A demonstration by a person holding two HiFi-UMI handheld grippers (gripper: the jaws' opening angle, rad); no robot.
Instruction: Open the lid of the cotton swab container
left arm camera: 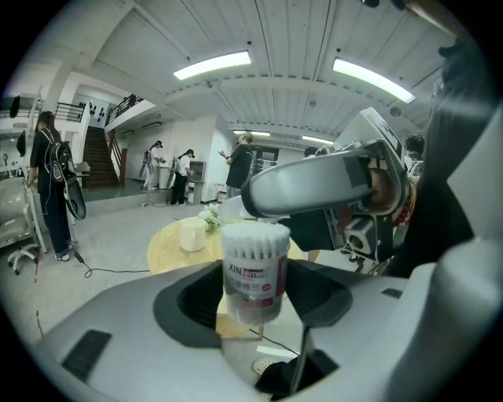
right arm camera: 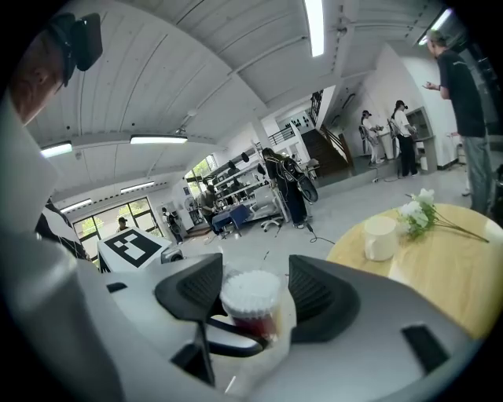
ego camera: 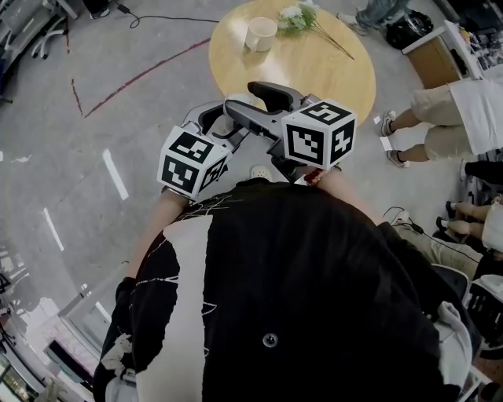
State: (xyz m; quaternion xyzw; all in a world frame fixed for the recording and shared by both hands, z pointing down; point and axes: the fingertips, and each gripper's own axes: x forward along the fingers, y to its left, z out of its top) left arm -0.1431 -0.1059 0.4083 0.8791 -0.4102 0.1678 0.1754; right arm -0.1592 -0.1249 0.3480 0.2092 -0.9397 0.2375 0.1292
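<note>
Holding the clear cylindrical plastic cotton swab container [left arm camera: 254,259] in my left gripper [left arm camera: 255,292]. Right gripper [right arm camera: 253,292] jaws wide, nothing gripped.

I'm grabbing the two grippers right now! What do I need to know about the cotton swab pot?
Left gripper: shut on the cotton swab container, holding it upright in the air.
Right gripper: jaws apart, up by the container's top, not gripping it.
Things: the container is off the round table, where a cup and flowers sit.
Done: the container is picked up.
Left: swab tips show at the top, but I can't tell whether a clear lid covers them. Check, then probably pull the lid off with the right gripper.
</note>
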